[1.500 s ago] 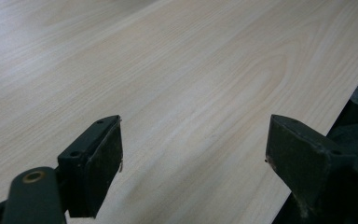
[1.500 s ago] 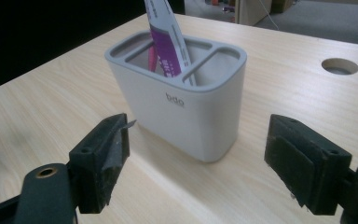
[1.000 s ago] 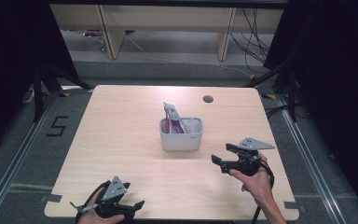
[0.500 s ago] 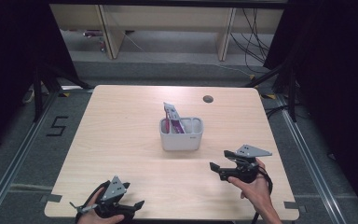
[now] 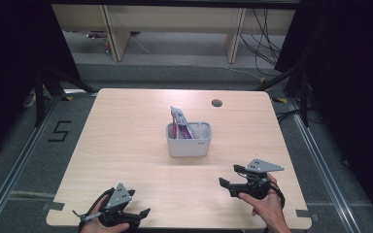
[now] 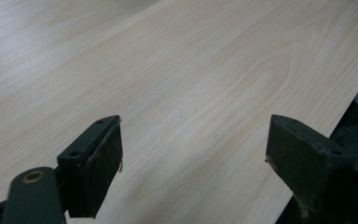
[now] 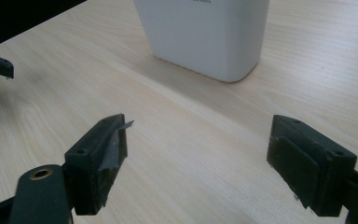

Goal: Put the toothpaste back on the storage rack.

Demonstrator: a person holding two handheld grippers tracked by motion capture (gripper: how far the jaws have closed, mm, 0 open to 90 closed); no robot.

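- Table (image 5: pixel 126 136): bare wood, same as a second ago, with the white caddy (image 5: pixel 188 145) dead centre and the purple packet (image 5: pixel 180 122) standing in its left compartment.
- Right gripper (image 5: pixel 228 183): has backed off toward the near edge, jaws wide apart, empty. Looks like the drop-off is done.
- Left gripper (image 5: pixel 143 213): hasn't budged, parked at the near edge, jaws apart too.

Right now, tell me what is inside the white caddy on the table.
The white caddy holds a purple-and-pink packet leaning up out of its left compartment; the right compartment looks empty. The packet's lower end and the caddy's bottom are hidden by its walls.
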